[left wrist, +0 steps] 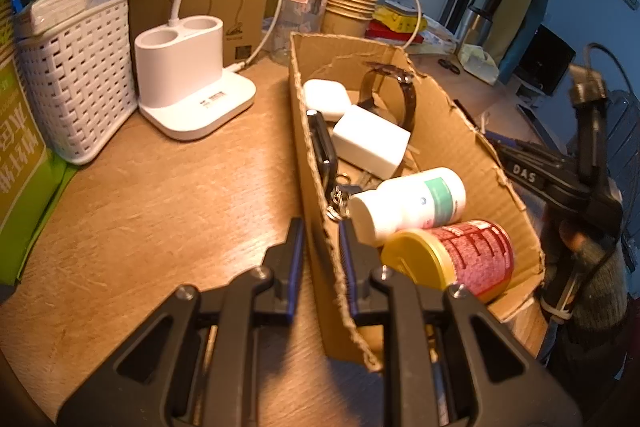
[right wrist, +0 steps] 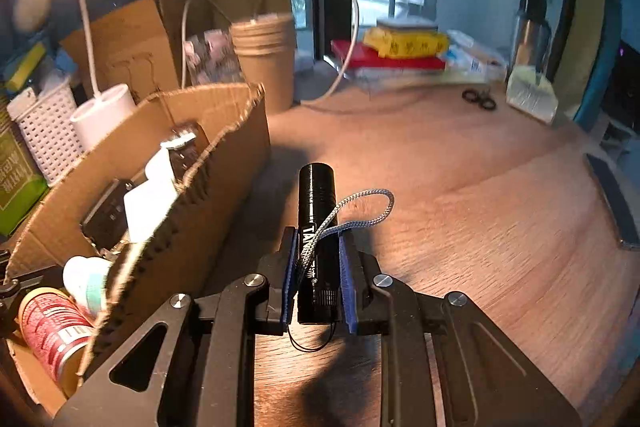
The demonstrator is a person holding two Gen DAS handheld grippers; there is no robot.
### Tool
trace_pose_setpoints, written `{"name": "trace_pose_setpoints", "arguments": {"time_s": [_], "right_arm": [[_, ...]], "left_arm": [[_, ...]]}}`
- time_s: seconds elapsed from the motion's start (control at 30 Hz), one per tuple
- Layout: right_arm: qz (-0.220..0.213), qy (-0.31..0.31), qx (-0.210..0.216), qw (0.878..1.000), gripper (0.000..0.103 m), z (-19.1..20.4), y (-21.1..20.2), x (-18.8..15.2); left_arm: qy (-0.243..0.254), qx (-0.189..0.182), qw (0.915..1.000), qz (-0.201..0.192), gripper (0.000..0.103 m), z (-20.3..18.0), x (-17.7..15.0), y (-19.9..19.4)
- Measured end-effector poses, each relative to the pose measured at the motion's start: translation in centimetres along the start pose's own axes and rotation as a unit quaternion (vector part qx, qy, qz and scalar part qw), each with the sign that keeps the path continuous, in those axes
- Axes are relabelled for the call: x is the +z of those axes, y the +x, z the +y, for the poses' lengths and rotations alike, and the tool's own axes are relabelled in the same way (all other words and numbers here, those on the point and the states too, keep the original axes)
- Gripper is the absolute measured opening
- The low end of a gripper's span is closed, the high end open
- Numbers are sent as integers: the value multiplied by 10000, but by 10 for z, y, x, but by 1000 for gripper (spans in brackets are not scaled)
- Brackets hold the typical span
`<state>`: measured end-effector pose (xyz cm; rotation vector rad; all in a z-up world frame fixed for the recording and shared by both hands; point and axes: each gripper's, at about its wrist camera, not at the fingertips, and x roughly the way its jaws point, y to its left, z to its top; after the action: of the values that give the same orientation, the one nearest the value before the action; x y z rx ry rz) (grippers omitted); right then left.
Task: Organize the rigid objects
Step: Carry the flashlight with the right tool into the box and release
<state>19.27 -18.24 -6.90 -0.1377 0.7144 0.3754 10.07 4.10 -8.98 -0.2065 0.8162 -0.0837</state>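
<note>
A torn cardboard box (left wrist: 448,131) lies on the wooden table (left wrist: 168,195). In it are a white pill bottle (left wrist: 408,205), a red can with a yellow lid (left wrist: 456,259), a white charger block (left wrist: 370,141), a white earbud case (left wrist: 326,99), a black watch (left wrist: 390,95) and a black key fob with keys (left wrist: 322,147). My left gripper (left wrist: 322,227) is shut on the box's near wall. My right gripper (right wrist: 318,239) is shut on a black flashlight (right wrist: 316,219) with a grey wrist cord, just right of the box (right wrist: 224,147), above the table. The right gripper also shows in the left wrist view (left wrist: 560,179).
A white lamp base (left wrist: 188,87) and a white woven basket (left wrist: 72,79) stand left of the box. Paper cups (left wrist: 348,11), books (right wrist: 400,51), scissors (right wrist: 478,99) and a steel bottle (right wrist: 530,43) sit at the back. A green packet (left wrist: 20,155) is at far left.
</note>
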Motion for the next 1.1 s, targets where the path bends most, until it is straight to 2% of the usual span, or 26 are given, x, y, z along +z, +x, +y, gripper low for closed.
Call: {"name": "trace_pose_setpoints", "arguments": {"time_s": [0.4,0.63,0.8,0.93,1.1], "right_arm": [[-582,16,575,9966,21,17,-40,9],[-724,-120,904,9932,21,39,-63,21],[-726,-385,1136,9901,21,65,-61,30],[-639,-590,1299,9877,21,83,-52,35],[-489,-714,1396,9864,21,93,-41,37]], "left_arm": [[62,93,9999,-71,19,-2,0,-3],[98,135,9998,-81,19,-3,2,-2],[106,148,9998,-88,19,-3,2,-2],[218,301,9991,-179,19,-7,1,-5],[229,325,9990,-194,19,-6,2,-5]]}}
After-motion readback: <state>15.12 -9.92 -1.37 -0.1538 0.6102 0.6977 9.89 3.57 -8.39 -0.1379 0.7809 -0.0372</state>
